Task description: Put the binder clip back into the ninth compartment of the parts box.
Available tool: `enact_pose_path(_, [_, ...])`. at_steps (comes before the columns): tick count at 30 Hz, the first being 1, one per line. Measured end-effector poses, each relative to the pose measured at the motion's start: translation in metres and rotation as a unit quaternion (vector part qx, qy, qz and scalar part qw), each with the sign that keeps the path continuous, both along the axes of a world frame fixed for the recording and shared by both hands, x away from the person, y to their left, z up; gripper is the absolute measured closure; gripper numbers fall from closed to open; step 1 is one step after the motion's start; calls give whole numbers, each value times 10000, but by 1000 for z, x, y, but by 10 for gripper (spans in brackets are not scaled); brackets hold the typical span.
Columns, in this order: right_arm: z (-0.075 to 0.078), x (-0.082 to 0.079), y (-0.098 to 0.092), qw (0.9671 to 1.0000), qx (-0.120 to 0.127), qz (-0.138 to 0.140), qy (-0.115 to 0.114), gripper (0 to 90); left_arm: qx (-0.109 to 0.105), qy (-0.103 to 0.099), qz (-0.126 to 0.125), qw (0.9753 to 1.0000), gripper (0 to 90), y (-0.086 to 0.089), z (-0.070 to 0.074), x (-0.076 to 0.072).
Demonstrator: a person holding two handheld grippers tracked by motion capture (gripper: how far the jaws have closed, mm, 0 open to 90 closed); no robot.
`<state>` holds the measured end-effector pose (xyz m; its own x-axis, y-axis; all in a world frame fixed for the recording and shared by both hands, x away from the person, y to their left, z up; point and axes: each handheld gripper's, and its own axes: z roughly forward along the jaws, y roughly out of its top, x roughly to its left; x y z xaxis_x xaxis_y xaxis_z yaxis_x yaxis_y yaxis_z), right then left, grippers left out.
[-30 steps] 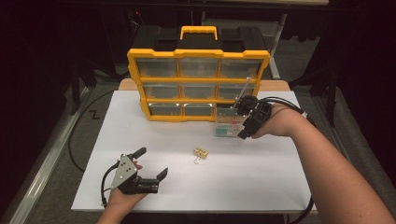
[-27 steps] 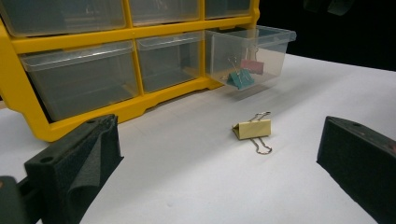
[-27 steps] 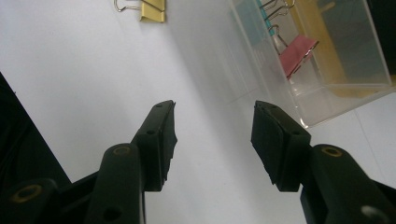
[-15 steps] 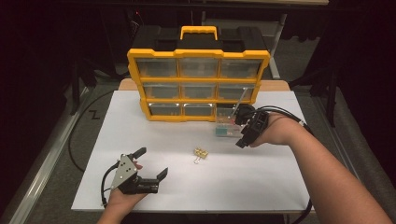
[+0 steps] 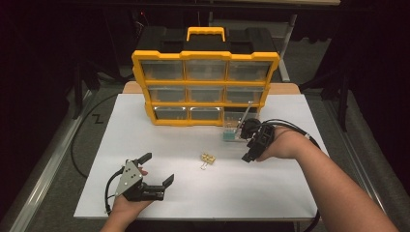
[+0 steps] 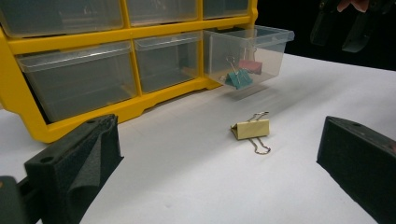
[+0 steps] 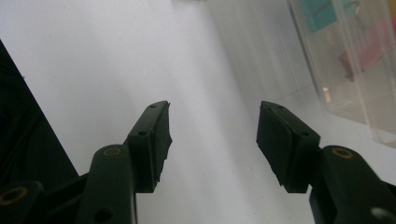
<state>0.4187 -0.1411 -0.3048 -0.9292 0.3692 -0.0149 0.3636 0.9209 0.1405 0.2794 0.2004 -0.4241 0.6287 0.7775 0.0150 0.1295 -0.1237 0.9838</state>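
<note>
Yellow binder clip [image 5: 208, 158] is lying on the white table [image 5: 145, 140], mid-table, untouched. I am holding the right gripper [image 5: 252, 143] at its 3 o'clock, jaws wide apart and empty, beside the pulled-out clear drawer [image 5: 235, 126]. Left gripper [image 5: 157, 170] is resting at 7 o'clock, jaws gaping, gripping nothing.

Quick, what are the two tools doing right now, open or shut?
Left tool: open, holding nothing.
Right tool: open, holding nothing, beside the drawer.

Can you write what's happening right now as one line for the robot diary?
right gripper: open, beside pulled-out drawer | left gripper: open, resting on table | yellow clip: loose on table | drawer holds teal clip, pink clip
</note>
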Motion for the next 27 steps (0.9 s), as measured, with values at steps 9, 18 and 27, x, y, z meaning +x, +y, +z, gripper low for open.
enact_pose_path(9, [-11,-4,3,10000,25,36,51,429,2,-6,6,10000,2,0,0,0])
enact_pose_path(18, [-23,-6,7,9999,47,72,115,415,3,-12,2,10000,2,0,0,0])
enact_pose_path(27, [-40,-10,10,9997,76,91,195,392,8,-8,-4,10000,2,0,0,0])
